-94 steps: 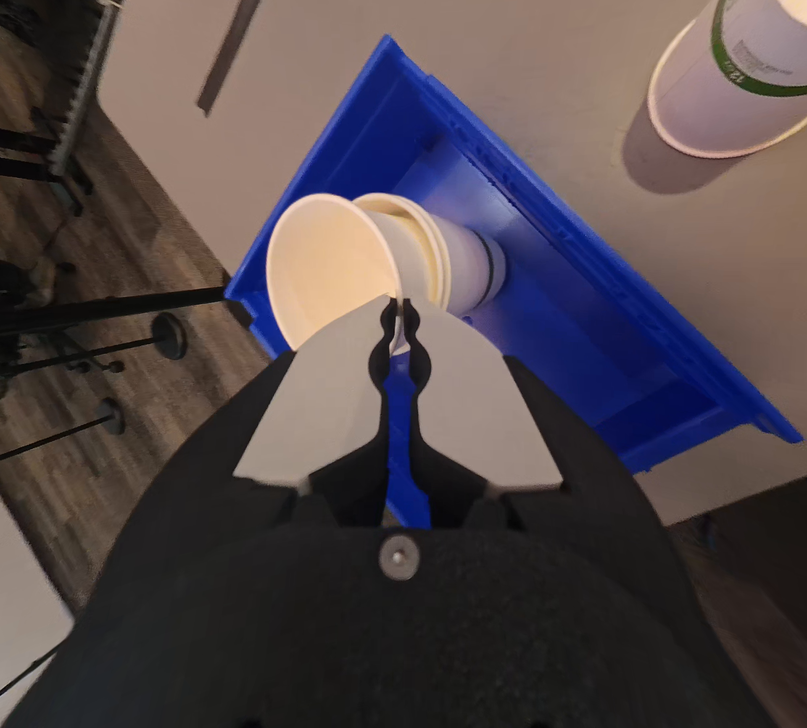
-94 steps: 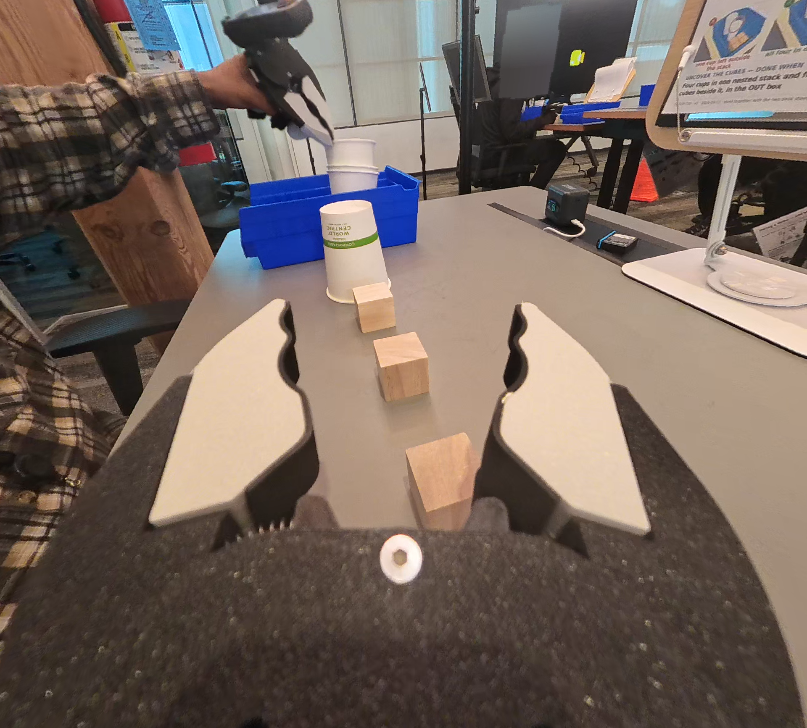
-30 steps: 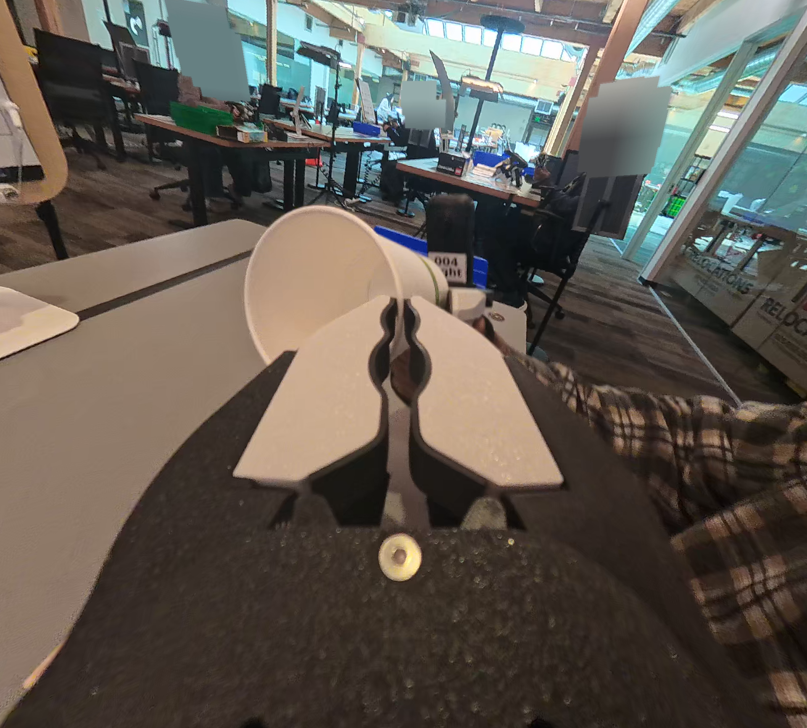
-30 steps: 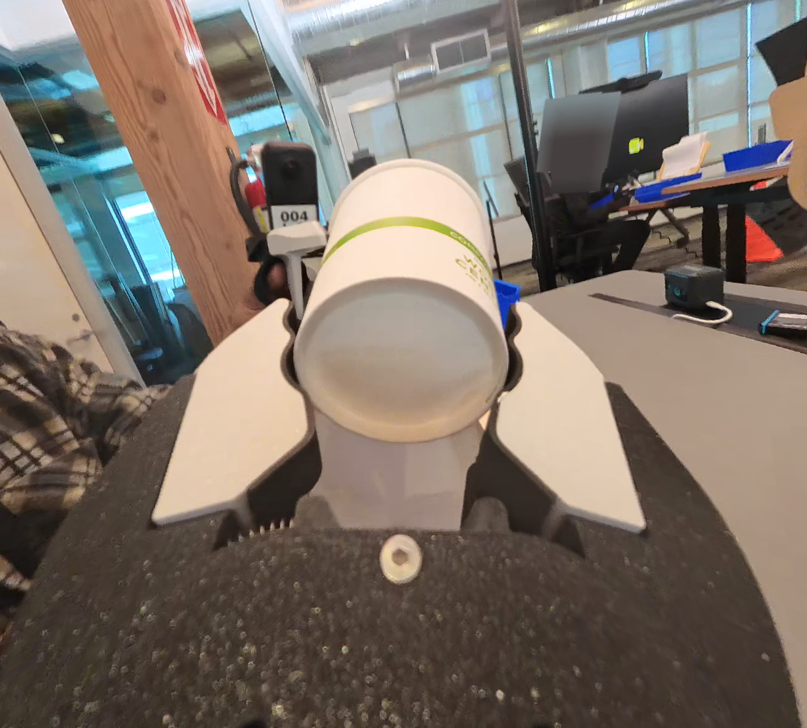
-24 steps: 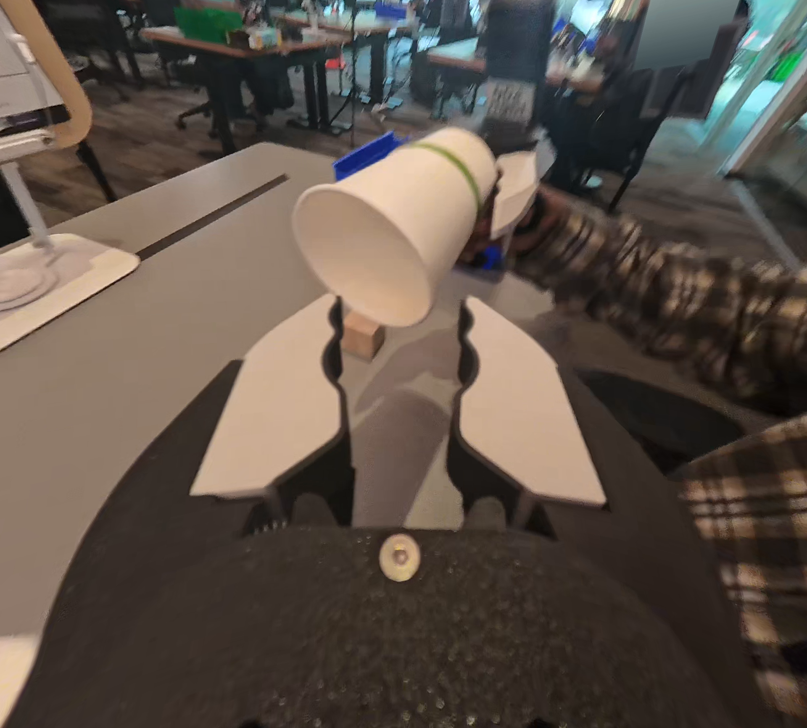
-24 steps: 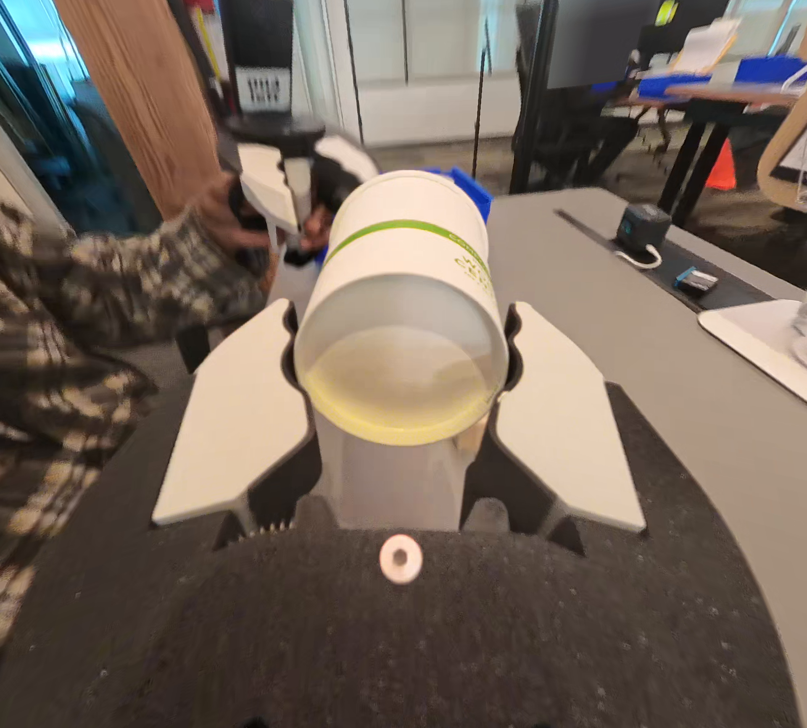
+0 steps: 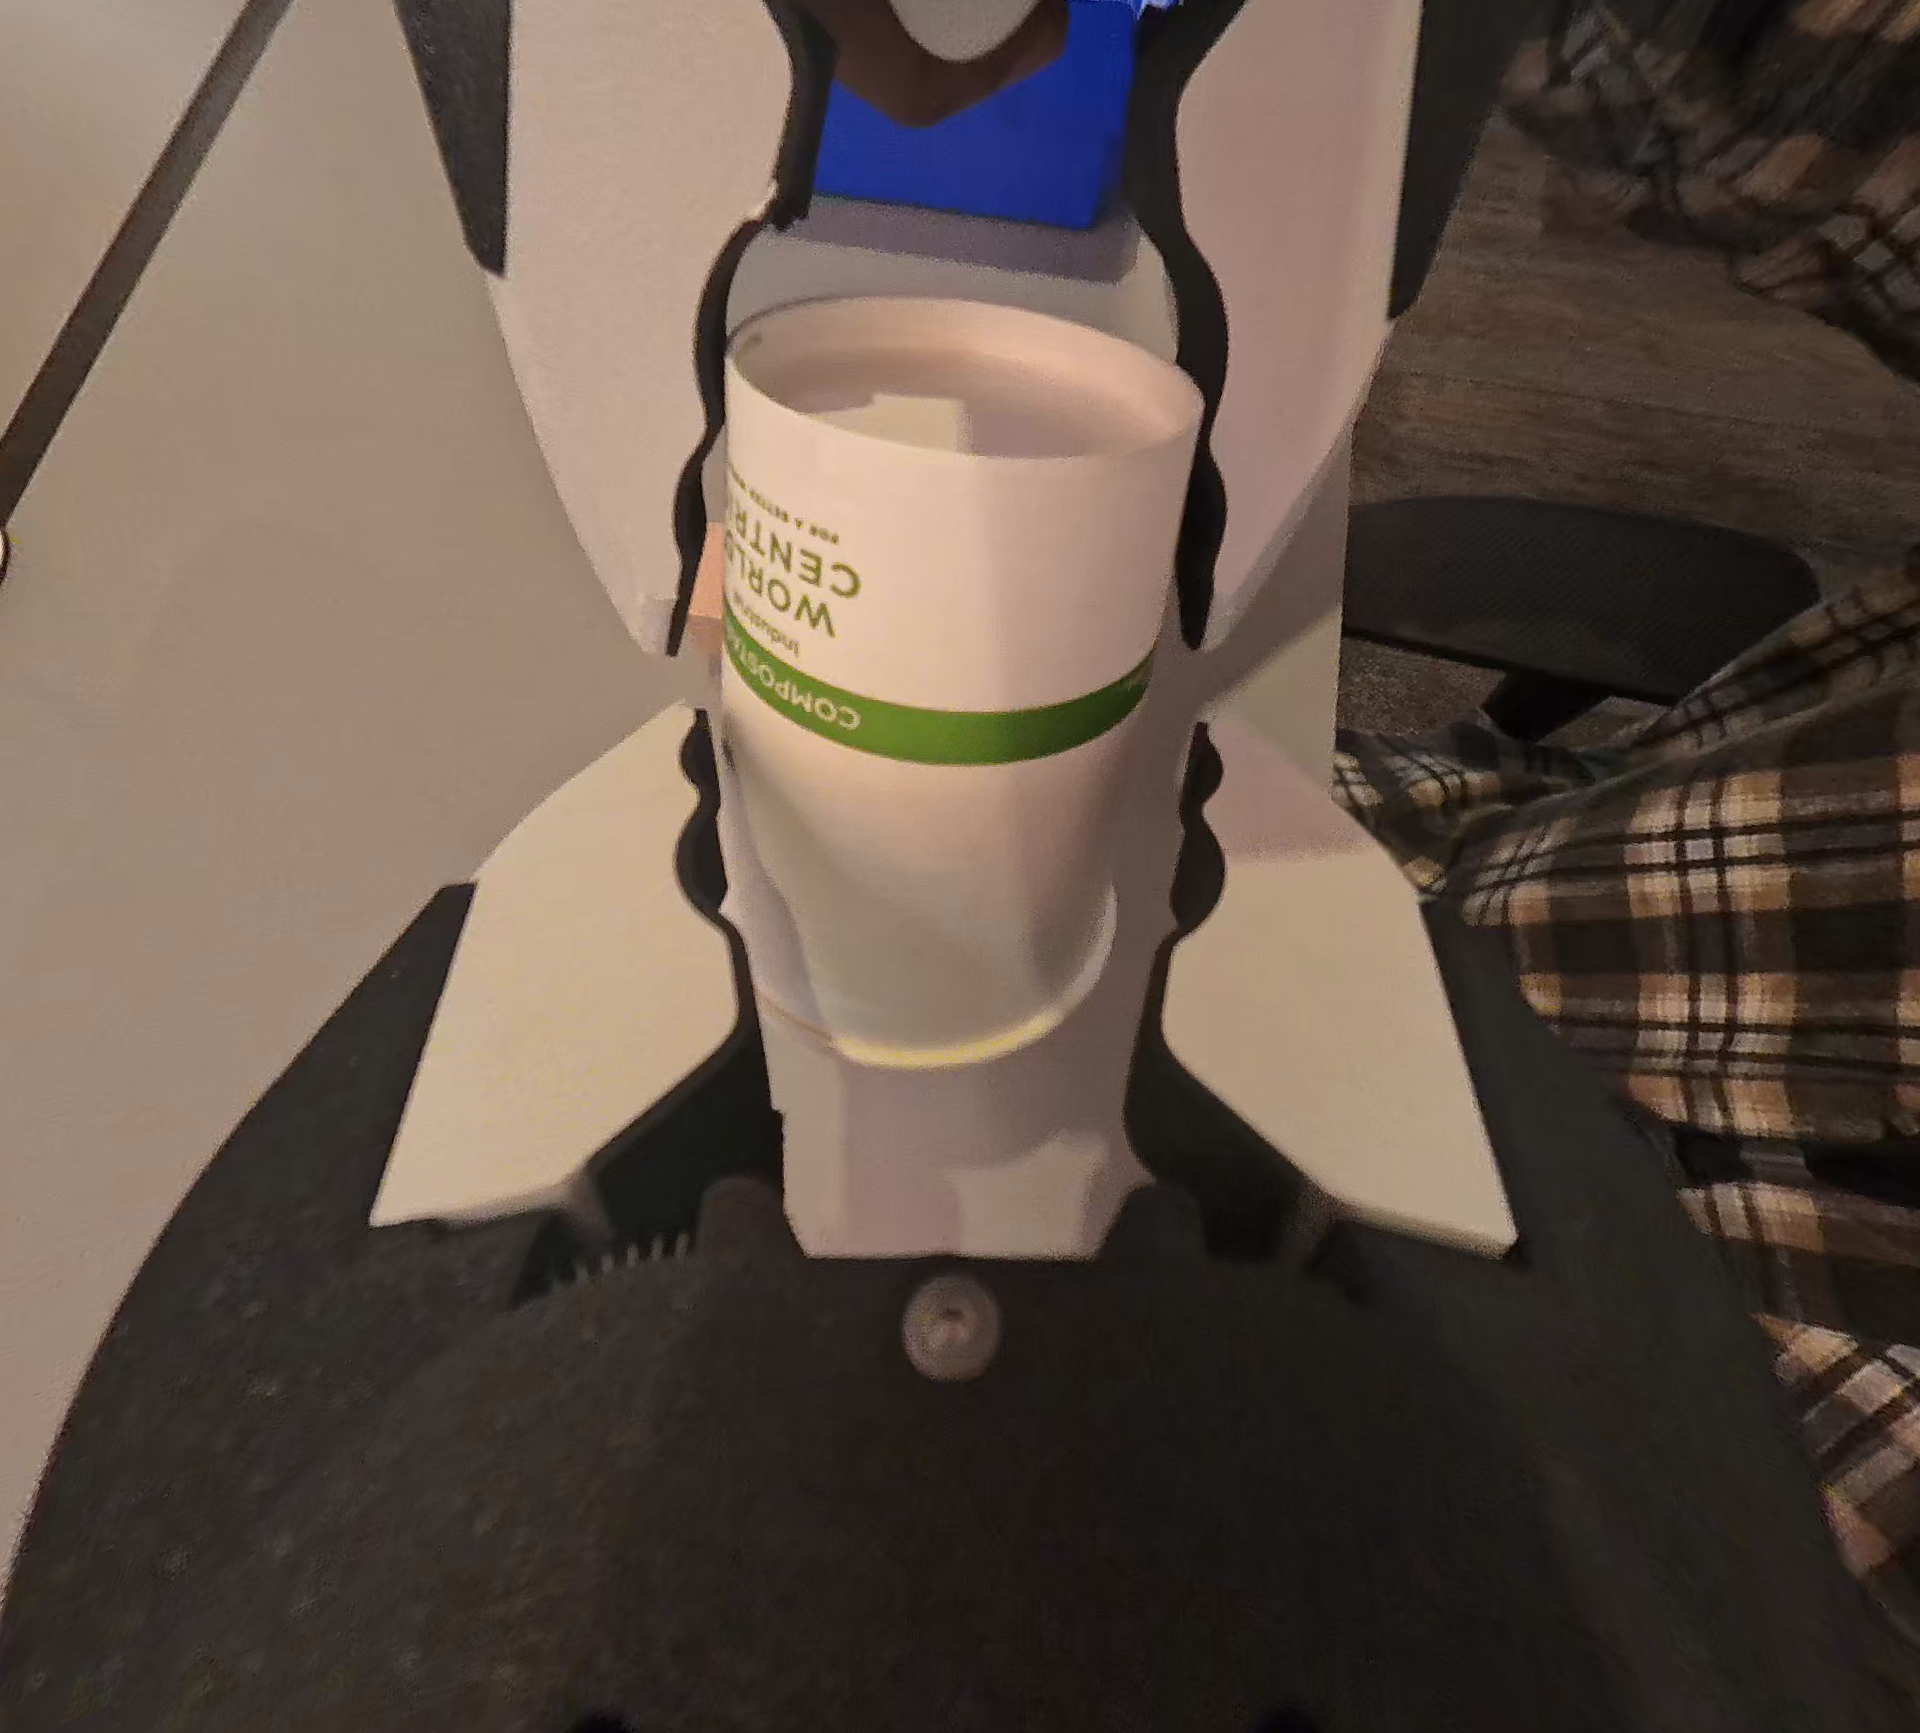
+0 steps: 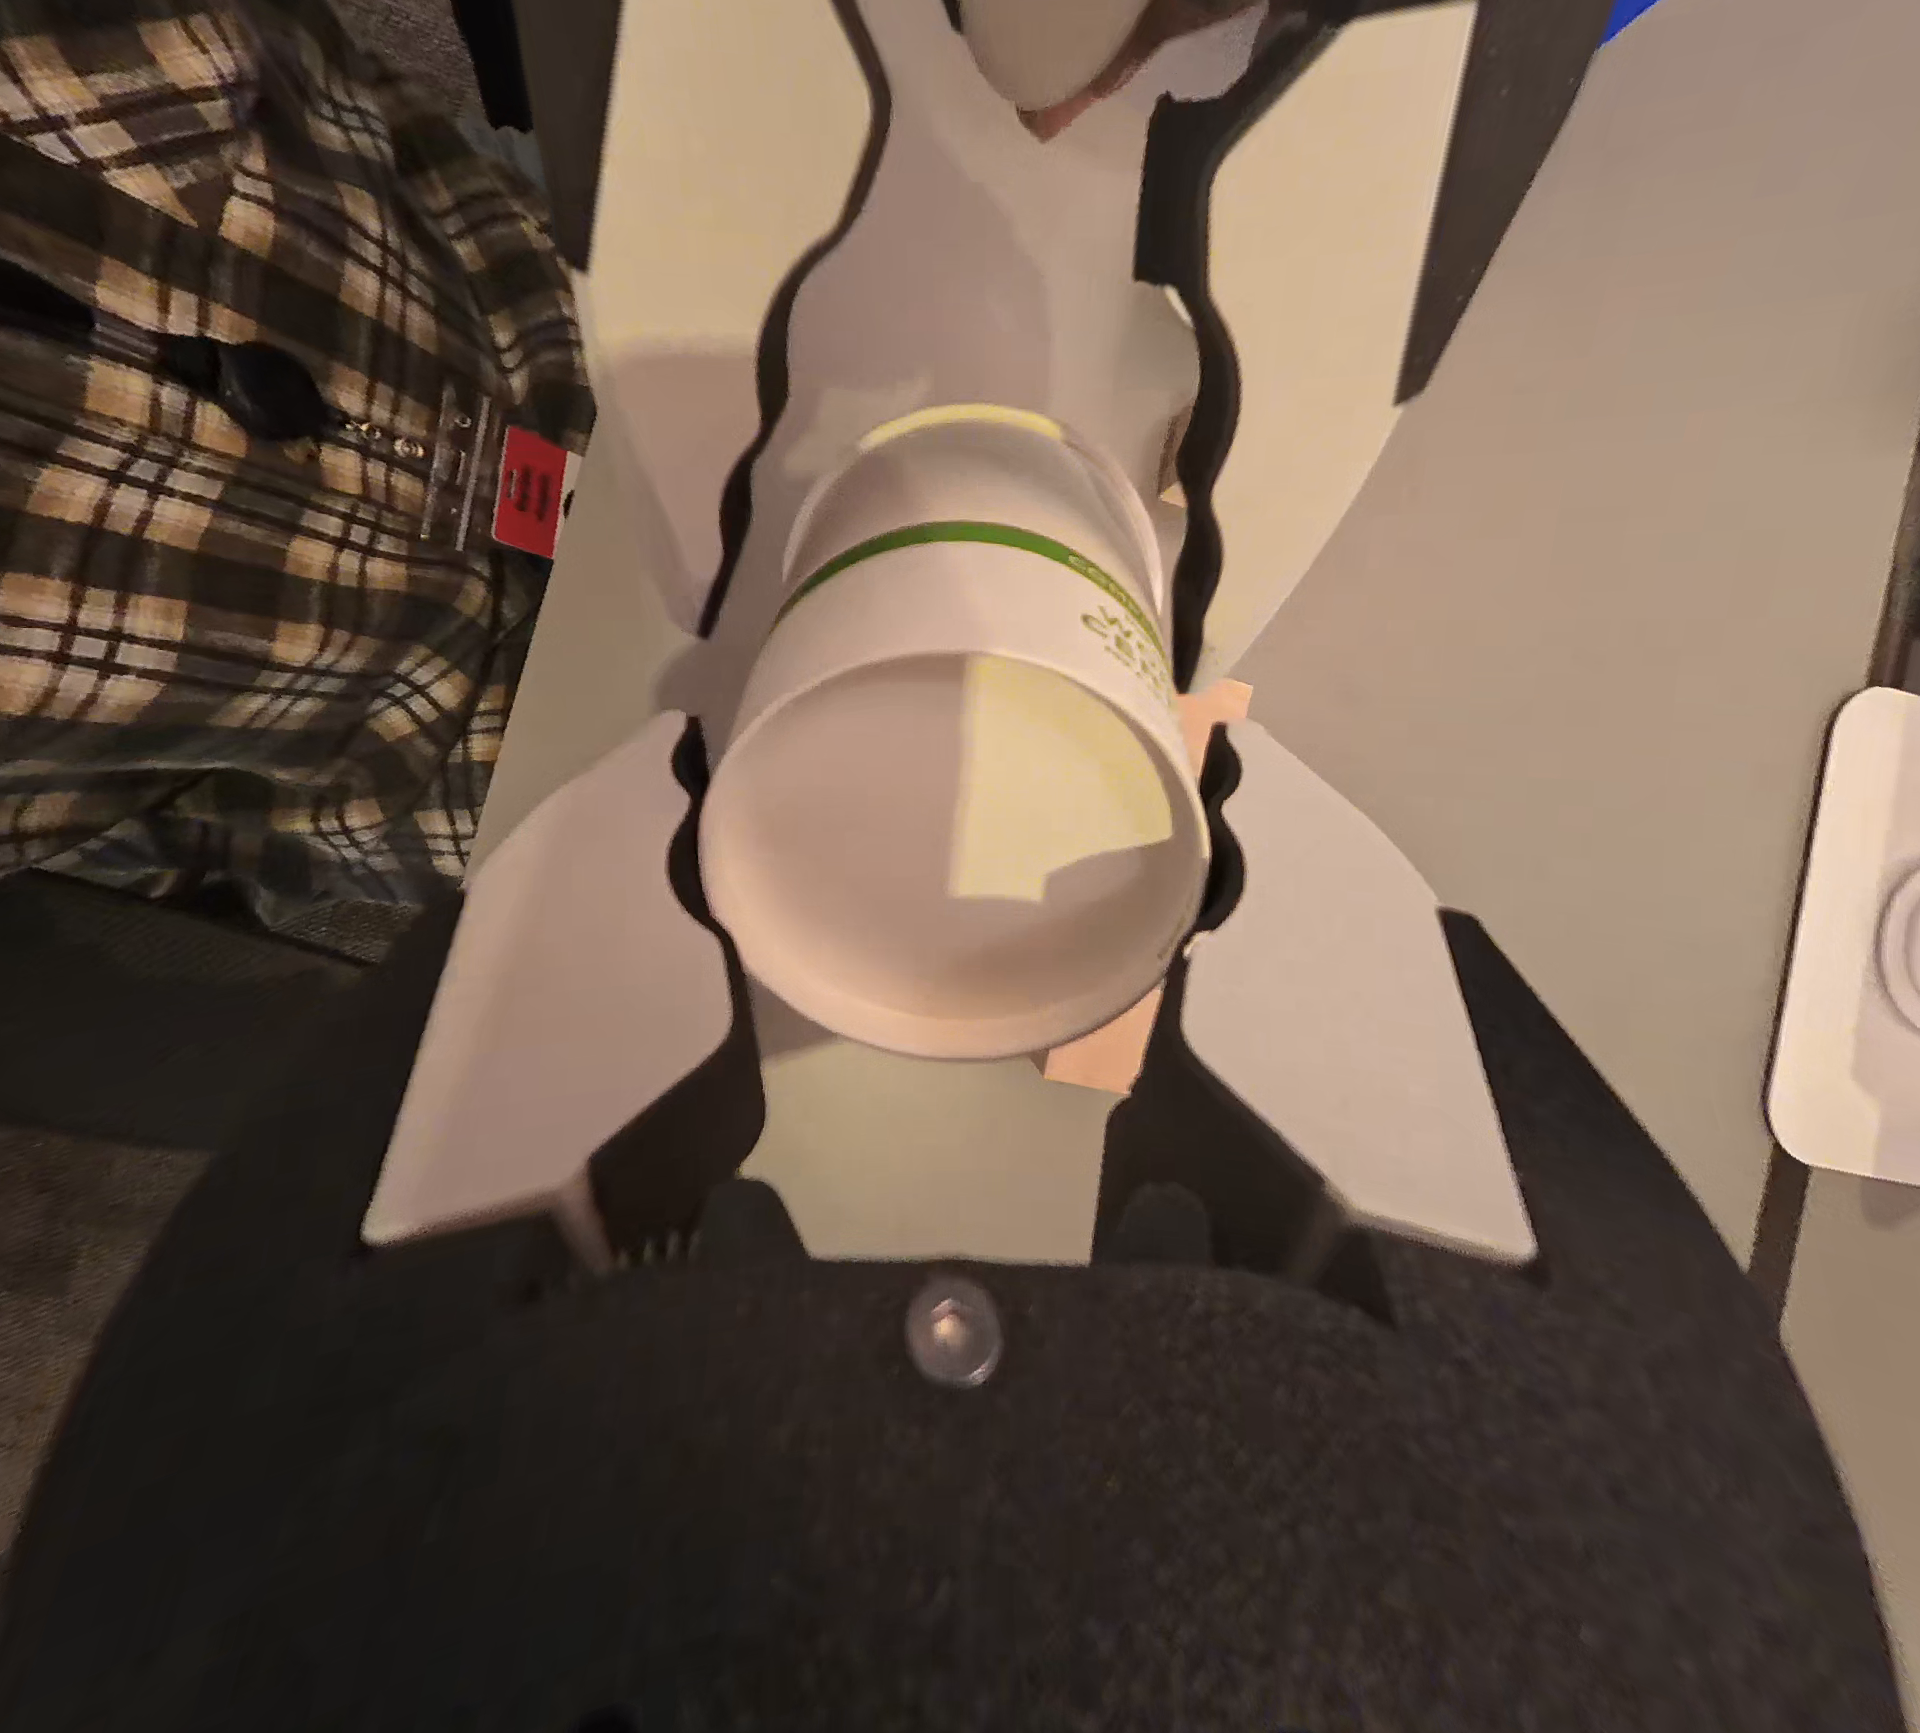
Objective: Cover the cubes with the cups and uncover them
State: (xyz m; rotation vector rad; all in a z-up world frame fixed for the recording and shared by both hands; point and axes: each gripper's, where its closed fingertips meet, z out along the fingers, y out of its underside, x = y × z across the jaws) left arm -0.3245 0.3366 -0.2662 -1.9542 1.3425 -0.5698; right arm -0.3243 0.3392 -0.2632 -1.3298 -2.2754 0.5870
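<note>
One white paper cup [image 8: 951, 810] with a green band shows, base uppermost. Two slivers of wood peek past its right side in the right wrist view: one wooden cube [image 8: 1101, 1055] near, perhaps a second [image 8: 1221, 704] just beyond. Two tongs: left [image 7: 940, 862] and right [image 8: 951, 810]. One blue bin [image 7: 966, 145] at the far end.

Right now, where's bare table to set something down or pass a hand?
Free: the table between the cup and the dark groove; also the strip between the cubes and the white pad. Crowded: the middle, where both sets of jaws flank the cup, cubes tight beside it, blue bin just beyond.
</note>
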